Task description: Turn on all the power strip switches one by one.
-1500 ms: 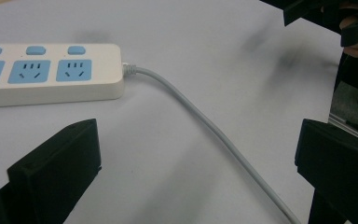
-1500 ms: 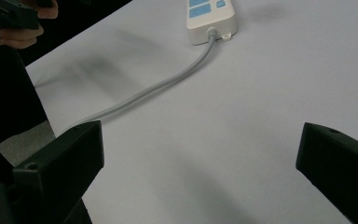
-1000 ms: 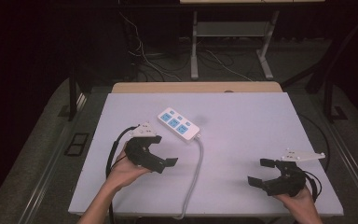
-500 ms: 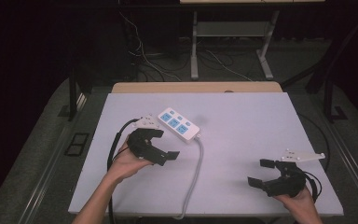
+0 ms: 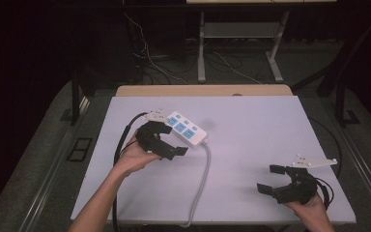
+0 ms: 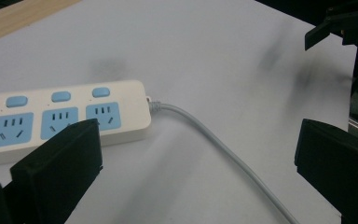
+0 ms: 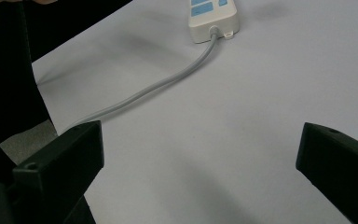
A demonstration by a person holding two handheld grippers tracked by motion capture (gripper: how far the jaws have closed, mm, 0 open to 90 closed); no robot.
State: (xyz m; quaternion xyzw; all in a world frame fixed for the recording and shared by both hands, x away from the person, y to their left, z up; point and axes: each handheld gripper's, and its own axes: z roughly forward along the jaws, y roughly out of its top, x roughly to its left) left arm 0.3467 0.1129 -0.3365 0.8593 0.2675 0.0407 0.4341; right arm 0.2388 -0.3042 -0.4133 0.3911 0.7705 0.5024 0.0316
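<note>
**Inspector:** State the position of the power strip and why it lies as it does.

**Assistant:** It lies flat on the white table, left of centre and toward the far side, sockets facing up. Its grey cord leaves the right end, curves toward the near edge and drops off the table. With the sockets up and the body set at an angle, its long sides are open to a grasp from the left.

**Inspector:** The left gripper?

**Assistant:** Held low just beside the near-left side of the strip, jaws spread wide and holding nothing. In the left gripper view, one jaw overlaps the strip's near edge below the sockets; the other stands well off to the right, past the cord. The strip is therefore not yet between the jaws. I judge this an approach posture.

**Inspector:** The right gripper?

**Assistant:** Near the right front corner, well apart from the strip, jaws likewise spread and empty. Its own view shows bare table between them, the cord end of the strip far ahead. I judge it is parked clear so as not to obstruct.
</note>
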